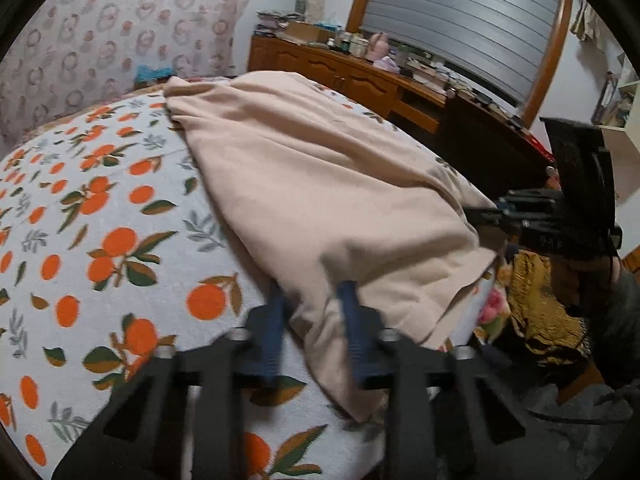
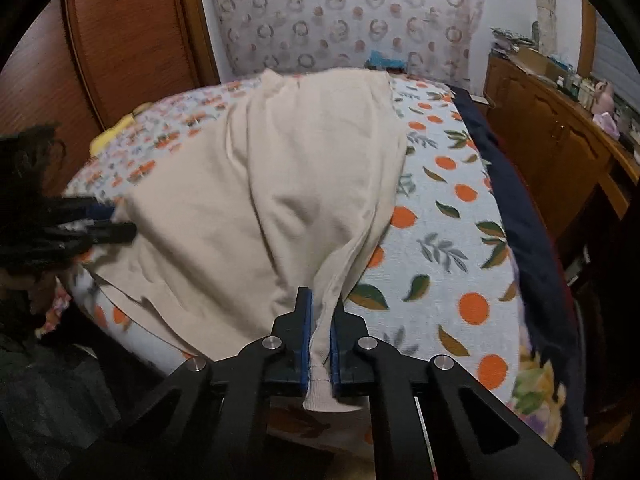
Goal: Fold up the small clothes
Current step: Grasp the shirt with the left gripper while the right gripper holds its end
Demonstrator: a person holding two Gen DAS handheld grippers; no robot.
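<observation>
Right wrist view: my right gripper [image 2: 320,320] is clamped on the near hem of the garment [image 2: 280,184]. My left gripper [image 1: 312,300] pinches the other near corner. The garment runs lengthwise away from both across the bed [image 2: 448,240], its hem along the near edge.

Left gripper [image 1: 312,300] motion-blurred; the beige garment [image 1: 320,184] hides its fingertips, perhaps clamped. Dresser clutter [image 1: 352,44] too small to identify. Bed's [image 2: 452,248] near edge cut off.
</observation>
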